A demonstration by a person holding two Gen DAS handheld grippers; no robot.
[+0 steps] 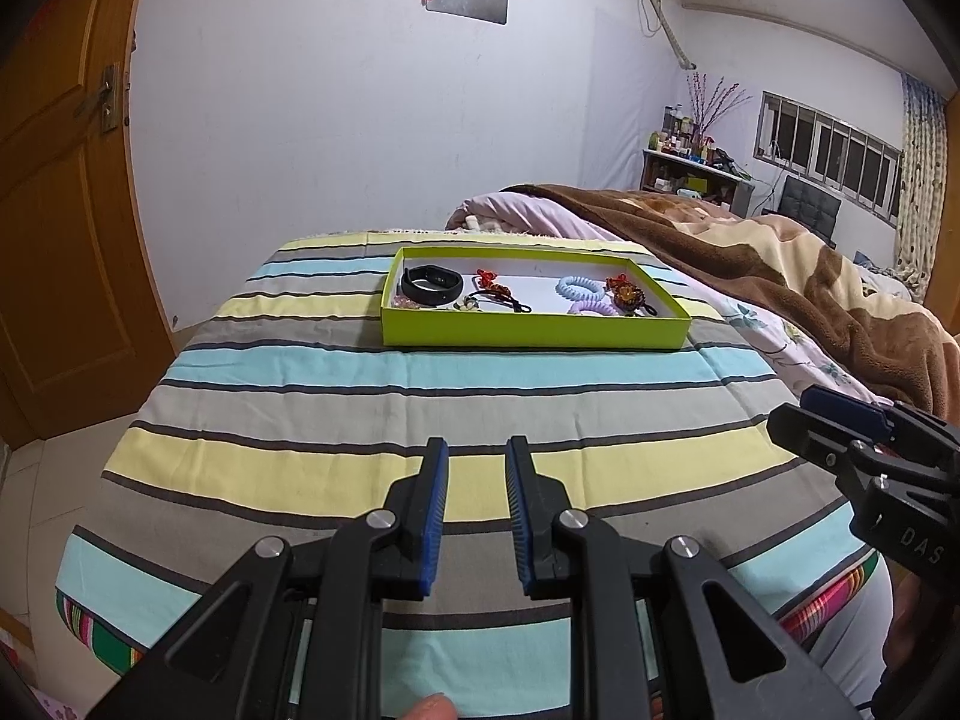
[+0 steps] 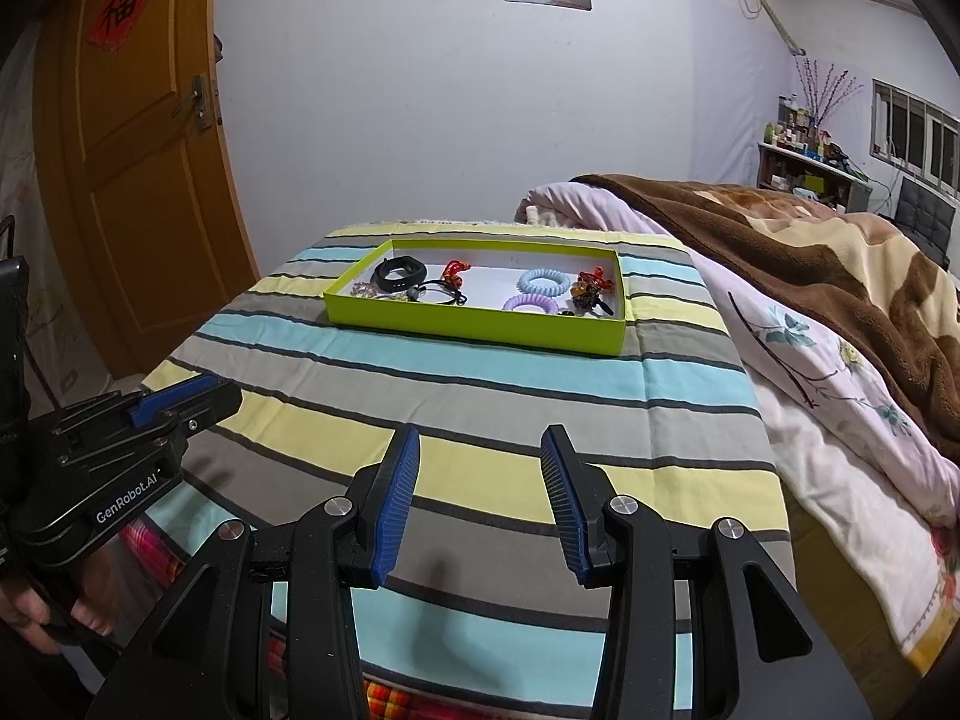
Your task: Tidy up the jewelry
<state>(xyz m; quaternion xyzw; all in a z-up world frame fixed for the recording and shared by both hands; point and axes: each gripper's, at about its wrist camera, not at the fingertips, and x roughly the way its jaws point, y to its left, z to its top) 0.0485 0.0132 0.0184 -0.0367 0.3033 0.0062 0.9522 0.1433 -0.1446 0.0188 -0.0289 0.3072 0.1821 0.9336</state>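
Jewelry is seen gathered in a lime-green tray (image 1: 534, 330) on a striped cloth (image 1: 372, 420), with both grippers held back near the cloth's near edge.

The striped cloth is spread over a raised surface, with a brown blanket (image 2: 810, 240) lying to the right. The tray is set toward the far end of the cloth. Inside it, a black wristband (image 1: 432, 286) is placed at the left, red knotted charms (image 1: 489, 281) near the middle, and a blue coil hair tie (image 2: 544, 282) and a purple coil hair tie (image 2: 529, 303) toward the right. The left gripper (image 1: 477, 516) is held with its jaws narrowly parted and nothing between them; the right gripper (image 2: 480, 504) is held wider apart, also with nothing between its jaws.
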